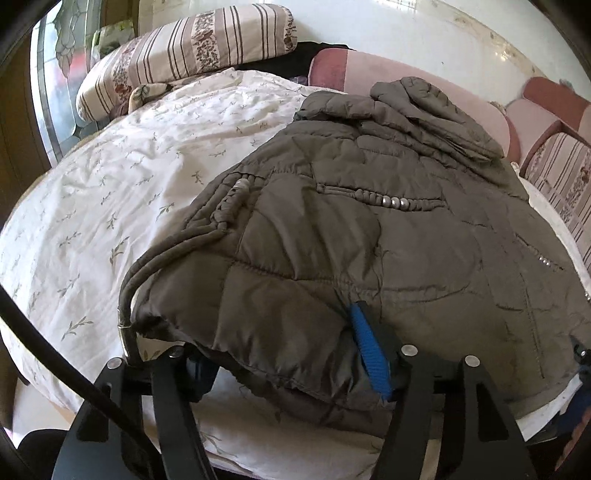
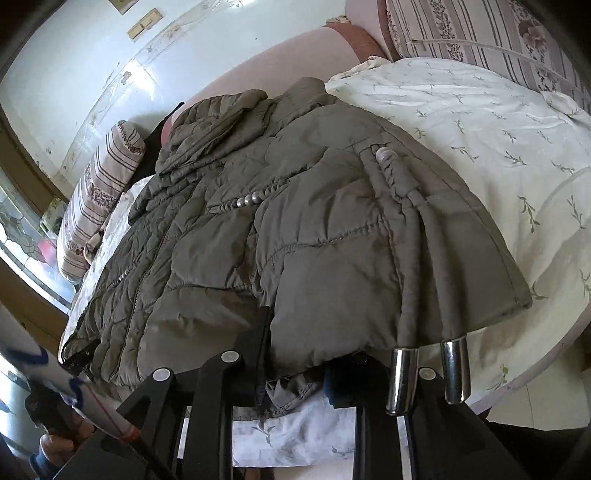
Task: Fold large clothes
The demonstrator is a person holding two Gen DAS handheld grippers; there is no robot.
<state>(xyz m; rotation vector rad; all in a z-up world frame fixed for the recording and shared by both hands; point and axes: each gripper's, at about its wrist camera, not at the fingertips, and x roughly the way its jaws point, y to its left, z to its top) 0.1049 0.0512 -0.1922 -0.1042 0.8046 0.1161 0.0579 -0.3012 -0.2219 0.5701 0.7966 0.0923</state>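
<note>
Fingers (image 1: 371, 347) pinch jacket (image 1: 369, 236) hem.

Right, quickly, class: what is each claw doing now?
Left claw: jacket hem between it; grip cannot be told.
Right claw: closed on the jacket hem.

Jacket: a quilted olive-grey padded jacket (image 2: 280, 229) lies spread on the bed, hood end toward the far wall.
Bedding: white sheet with small leaf sprigs (image 2: 480, 122) under and beside it.
Cords: two fabric drawcords (image 2: 417, 236) run down the hem, ending in shiny metal tips (image 2: 402, 373) that hang over the near edge.
Right gripper: right gripper (image 2: 295, 332) sits at the hem, fabric bunched between its fingers; the grip itself is hidden.
Pillow: striped floral pillow (image 2: 99, 199) at left.
Wall: pale, with switch plates (image 2: 144, 23).
</note>
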